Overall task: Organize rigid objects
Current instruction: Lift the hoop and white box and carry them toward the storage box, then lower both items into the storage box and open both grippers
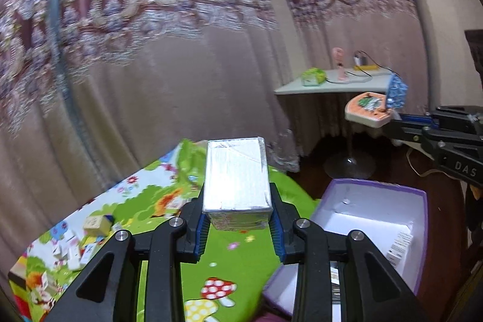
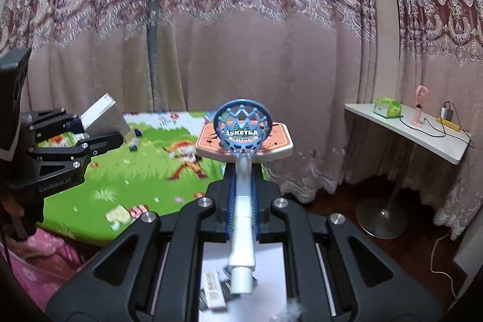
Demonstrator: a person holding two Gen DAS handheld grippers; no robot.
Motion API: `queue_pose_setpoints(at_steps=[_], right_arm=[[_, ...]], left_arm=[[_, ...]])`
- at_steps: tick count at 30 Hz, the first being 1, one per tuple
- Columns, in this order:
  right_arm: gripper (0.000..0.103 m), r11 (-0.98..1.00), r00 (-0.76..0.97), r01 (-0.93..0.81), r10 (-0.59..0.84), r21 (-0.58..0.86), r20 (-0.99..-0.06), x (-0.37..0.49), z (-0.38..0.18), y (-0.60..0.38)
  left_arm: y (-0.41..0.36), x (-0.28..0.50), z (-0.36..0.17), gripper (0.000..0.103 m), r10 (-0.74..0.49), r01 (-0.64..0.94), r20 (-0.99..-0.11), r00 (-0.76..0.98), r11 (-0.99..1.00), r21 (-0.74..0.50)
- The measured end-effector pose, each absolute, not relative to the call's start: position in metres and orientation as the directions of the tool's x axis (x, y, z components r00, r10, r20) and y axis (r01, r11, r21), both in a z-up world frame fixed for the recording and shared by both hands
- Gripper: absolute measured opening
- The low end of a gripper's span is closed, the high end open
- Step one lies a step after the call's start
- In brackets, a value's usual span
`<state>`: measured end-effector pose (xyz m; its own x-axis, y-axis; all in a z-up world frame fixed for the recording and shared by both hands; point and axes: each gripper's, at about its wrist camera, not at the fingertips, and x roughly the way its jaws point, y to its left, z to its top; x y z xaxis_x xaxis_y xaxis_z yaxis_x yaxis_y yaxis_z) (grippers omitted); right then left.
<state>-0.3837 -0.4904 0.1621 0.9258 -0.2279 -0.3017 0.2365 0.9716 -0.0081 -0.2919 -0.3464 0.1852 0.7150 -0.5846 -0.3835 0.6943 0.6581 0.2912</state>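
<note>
Jaws of our left gripper (image 1: 238, 219) clamp a silver box (image 1: 237, 174); our right gripper (image 2: 243, 198) clamps a toy basketball hoop (image 2: 243, 138).

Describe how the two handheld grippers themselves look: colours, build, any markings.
Both are matte black, angular linkage frames with triangular cut-outs and round silver pivot bolts. The left gripper has blue ribbed pads inside its black fingers; the right gripper has the same blue pads. Seen from the other camera, the left body carries white "GenRobot" lettering and the right body "DAS". No sleeves are clearly visible.
</note>
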Motion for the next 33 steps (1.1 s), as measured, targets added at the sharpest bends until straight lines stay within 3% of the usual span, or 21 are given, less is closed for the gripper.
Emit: queue_pose_setpoints(at_steps=[10, 13, 15, 16, 17, 19, 20, 21, 22, 29, 33], right_arm=[[0.013, 0.953, 0.838, 0.290, -0.296, -0.087, -0.458, -0.390, 0.123, -0.512], [0.013, 0.948, 0.806, 0.296, -0.313, -0.116, -0.502, -0.388, 0.113, -0.518], [0.013, 0.950, 0.784, 0.289, -0.308, -0.122, -0.539, -0.387, 0.107, -0.521], [0.013, 0.952, 0.764, 0.277, -0.299, -0.127, -0.572, -0.385, 0.101, -0.522], [0.013, 0.955, 0.747, 0.265, -0.289, -0.131, -0.599, -0.383, 0.097, -0.523], [0.029, 0.958, 0.693, 0.247, -0.280, -0.146, -0.665, -0.376, 0.085, -0.524], [0.036, 0.953, 0.667, 0.254, -0.295, -0.163, -0.684, -0.374, 0.078, -0.524], [0.050, 0.950, 0.652, 0.261, -0.304, -0.171, -0.694, -0.372, 0.075, -0.524], [0.056, 0.951, 0.651, 0.261, -0.298, -0.164, -0.698, -0.371, 0.075, -0.523], [0.072, 0.974, 0.712, 0.195, -0.222, -0.116, -0.666, -0.340, 0.099, -0.499], [0.075, 0.997, 0.735, 0.053, -0.080, -0.061, -0.673, -0.282, 0.101, -0.455]], left_arm=[[-0.399, -0.303, 0.133, 0.036, -0.596, 0.807, -0.558, 0.578, 0.518, 0.283], [-0.405, -0.297, 0.118, 0.036, -0.584, 0.830, -0.615, 0.530, 0.506, 0.235], [-0.406, -0.291, 0.109, 0.036, -0.608, 0.867, -0.660, 0.442, 0.479, 0.140], [-0.406, -0.288, 0.105, 0.039, -0.620, 0.884, -0.680, 0.392, 0.458, 0.093], [-0.405, -0.283, 0.099, 0.051, -0.627, 0.896, -0.701, 0.339, 0.442, 0.038], [-0.402, -0.277, 0.092, 0.070, -0.626, 0.894, -0.716, 0.309, 0.447, -0.006], [-0.397, -0.273, 0.089, 0.074, -0.631, 0.887, -0.715, 0.301, 0.460, -0.032], [-0.393, -0.270, 0.089, 0.074, -0.634, 0.879, -0.712, 0.302, 0.474, -0.048], [-0.388, -0.265, 0.088, 0.074, -0.636, 0.871, -0.709, 0.304, 0.488, -0.064], [-0.291, -0.189, 0.083, 0.075, -0.558, 0.692, -0.670, 0.490, 0.716, -0.091], [-0.200, -0.140, 0.075, 0.078, -0.395, 0.468, -0.651, 0.648, 0.881, -0.068]])
